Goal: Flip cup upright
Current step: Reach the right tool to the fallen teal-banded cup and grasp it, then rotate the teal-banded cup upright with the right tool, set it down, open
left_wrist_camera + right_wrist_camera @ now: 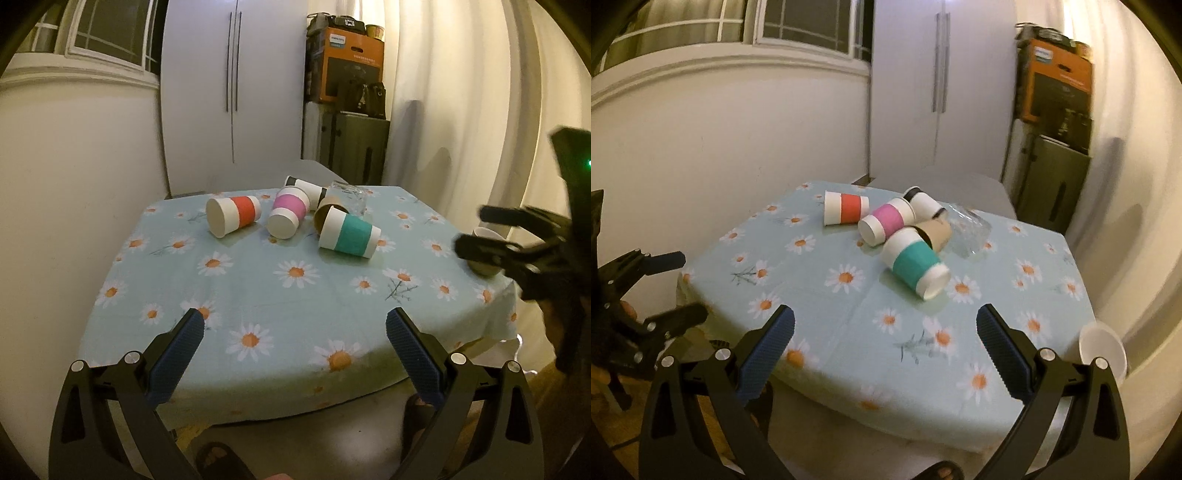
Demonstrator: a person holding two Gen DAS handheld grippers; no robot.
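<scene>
- Near the counter's (258, 295) far edge, the teal-banded cup (349, 237) lies on its side among other tipped cups.
- Left claw (294, 332) gapes wide, holding nothing.
- Right claw (885, 332) likewise spread, empty.

No readable text anywhere. Orange cardboard box (345, 64) far ahead of the left gripper (294, 332), up and right, has a pale label and a line of print, both too small and blurred to read. Cups carry colour bands only.
</scene>
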